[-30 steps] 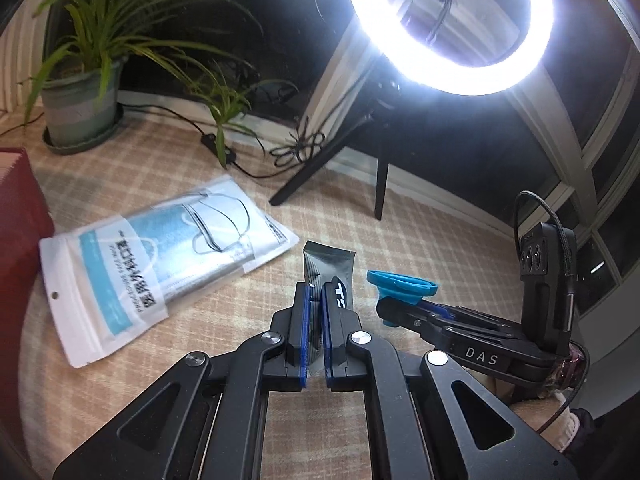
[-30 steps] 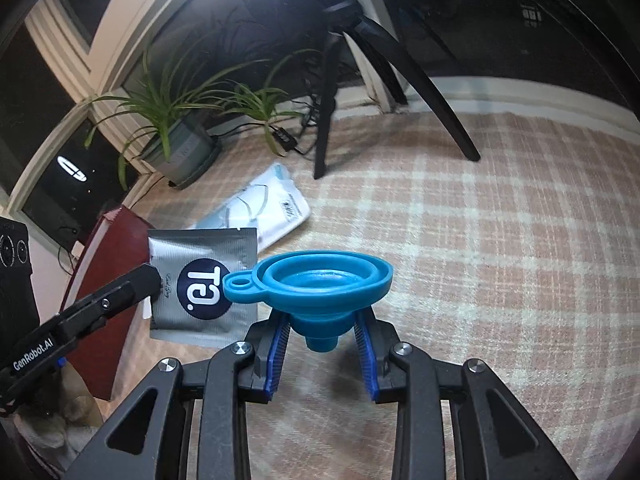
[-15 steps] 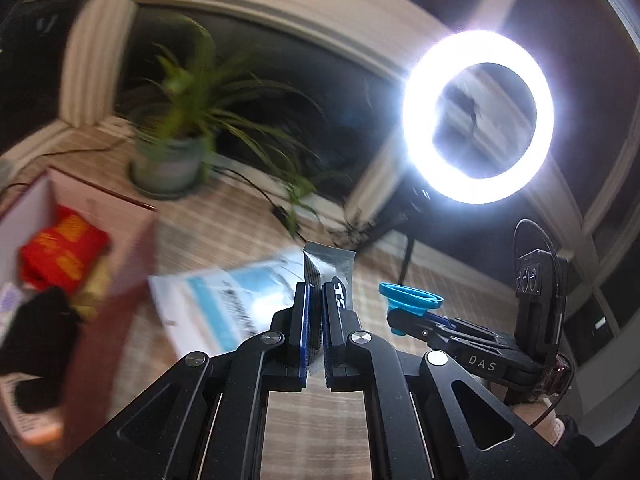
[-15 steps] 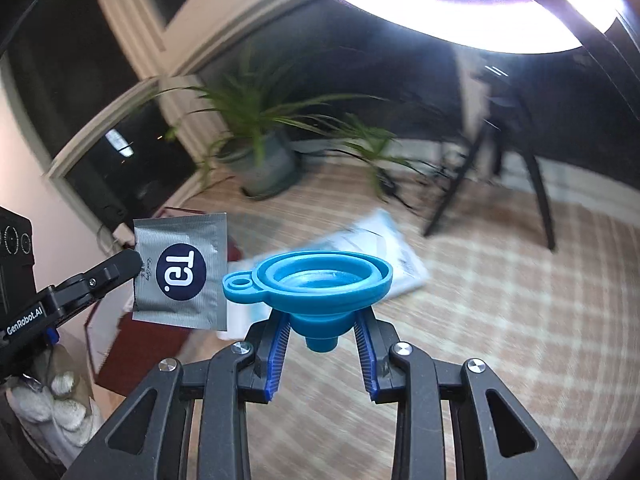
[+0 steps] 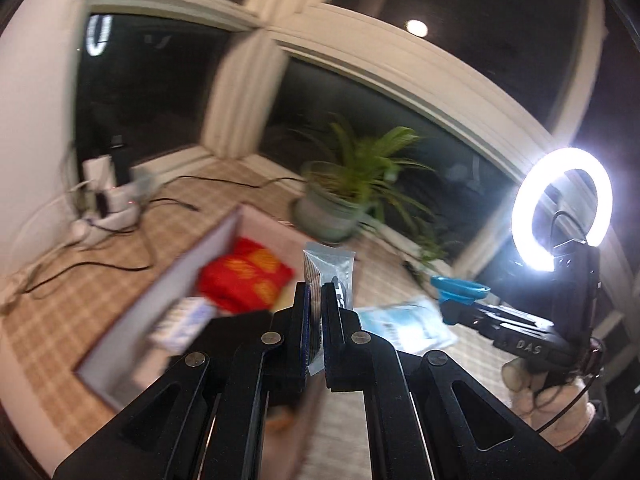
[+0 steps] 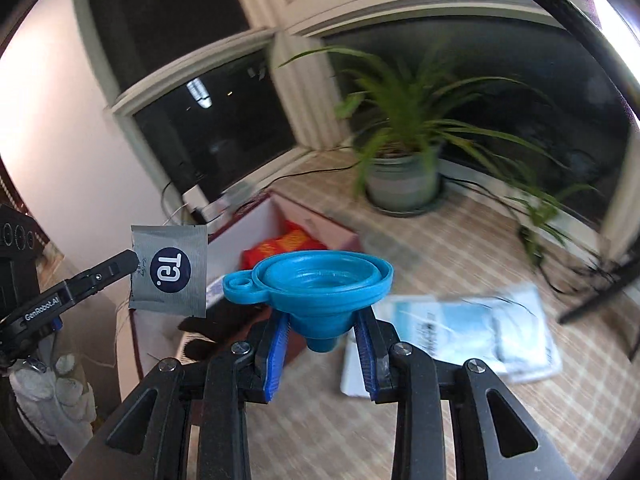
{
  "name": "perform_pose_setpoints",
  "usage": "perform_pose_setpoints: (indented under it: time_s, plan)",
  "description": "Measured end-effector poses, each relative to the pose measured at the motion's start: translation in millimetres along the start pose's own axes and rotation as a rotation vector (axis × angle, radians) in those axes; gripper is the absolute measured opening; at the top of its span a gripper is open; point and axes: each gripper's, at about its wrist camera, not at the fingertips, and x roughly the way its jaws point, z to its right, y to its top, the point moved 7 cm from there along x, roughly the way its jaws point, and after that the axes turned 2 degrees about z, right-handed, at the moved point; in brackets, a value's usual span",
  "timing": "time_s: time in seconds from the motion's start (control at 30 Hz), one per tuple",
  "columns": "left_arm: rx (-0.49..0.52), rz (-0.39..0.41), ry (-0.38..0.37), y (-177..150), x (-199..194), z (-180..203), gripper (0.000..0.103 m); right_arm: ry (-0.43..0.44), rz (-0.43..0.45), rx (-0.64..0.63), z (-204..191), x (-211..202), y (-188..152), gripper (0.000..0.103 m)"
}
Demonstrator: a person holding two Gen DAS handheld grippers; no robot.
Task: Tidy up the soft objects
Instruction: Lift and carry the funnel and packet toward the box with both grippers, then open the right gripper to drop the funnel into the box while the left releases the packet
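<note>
Left gripper [image 5: 316, 312]: fingers pressed together, pinching the silver sachet [image 5: 330, 276] by its edge; sachet stands edge-on in the centre of the left wrist view. In the right wrist view the same sachet [image 6: 170, 270] sits at left centre, flat face to the camera, dark round logo on it, held off the surface by the left gripper [image 6: 130, 260] tip

Right gripper [image 6: 322, 334]: fingers part-spread, clamped on the cone of the blue funnel [image 6: 316, 280], rim up, loop tab pointing frame left. In the left wrist view the funnel [image 5: 460, 290] shows at right centre, with the right gripper [image 5: 454, 312] body behind it and a white-gloved hand [image 5: 548, 396] at lower right

Open box [image 5: 156, 292] at left centre of the left wrist view, maroon outside, pale inside; holds a red packet [image 5: 244, 276], a small blue-white pack [image 5: 180, 320] and something black I can't make out. In the right wrist view the box [image 6: 240, 224] is just behind sachet and funnel

Mask pack [image 6: 476, 332] lies flat on the checked surface [image 6: 440, 264] at lower right of the right wrist view, beside the box, not in it. Potted plant [image 6: 404, 176] upper centre-right. Ring light [image 5: 562, 208] lit at right edge of the left wrist view. Cables [image 5: 100, 240] at left

Both views motion-blurred
</note>
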Motion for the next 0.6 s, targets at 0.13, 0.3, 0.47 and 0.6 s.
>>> perform_pose_setpoints:
  time_s: [0.13, 0.3, 0.47, 0.6]
  plan:
    - [-0.033, -0.006, 0.054, -3, 0, -29, 0.004, 0.026, -0.039, -0.058, -28, 28, 11, 0.028]
    - [-0.061, -0.013, 0.091, -7, 5, -51, 0.004, 0.026, -0.08, -0.097, -47, 61, 20, 0.028]
    - [-0.073, -0.019, 0.111, -6, 10, -61, 0.004, 0.009, -0.128, -0.125, -54, 93, 22, 0.029]
    - [-0.076, -0.041, 0.109, -7, 17, -65, 0.005, -0.006, -0.149, -0.129, -53, 107, 25, 0.03]
